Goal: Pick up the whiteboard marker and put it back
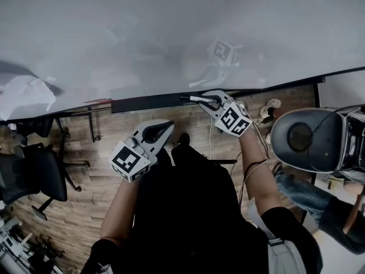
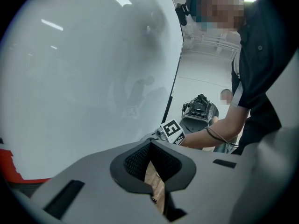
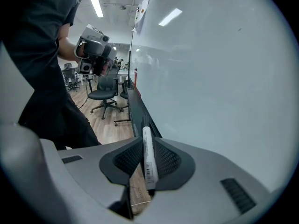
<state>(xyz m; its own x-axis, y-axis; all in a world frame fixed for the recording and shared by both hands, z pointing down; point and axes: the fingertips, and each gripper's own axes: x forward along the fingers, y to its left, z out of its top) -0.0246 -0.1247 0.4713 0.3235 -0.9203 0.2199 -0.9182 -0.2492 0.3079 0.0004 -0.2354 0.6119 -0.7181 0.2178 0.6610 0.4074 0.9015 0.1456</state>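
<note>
Fingers (image 3: 126, 161) on your right gripper (image 3: 148, 143) are clamped on the whiteboard marker (image 3: 147, 155). It has a white barrel with a barcode label, lies lengthwise between both pads, and its far end pokes out past the tips.

Head view puts that far end right at the black tray (image 1: 148, 103) along the whiteboard's bottom edge, near its right end. Can't tell if it touches the tray.

Your left gripper (image 2: 150, 146) has its jaws together at the tips with nothing in them; only a sliver of floor shows through. It hangs below the tray edge, beside your right gripper and clear of the board.

Counts:
- 1 marker
- 2 grippers
- 1 whiteboard (image 1: 171, 33)
- 1 tray

Board face is blank and glossy, with ceiling lights reflecting in it. A red piece (image 2: 7, 164) sits at its lower left edge; can't tell what it is.

Room:
- Wood-plank floor (image 1: 85, 193).
- One black office chair (image 1: 34, 173) below the board's left end. The right gripper view shows more chairs further back, count unclear.
- Grey rounded machine (image 1: 302, 138) on your right, past the board's right corner.
- Strip lights (image 3: 96, 3) overhead.
</note>
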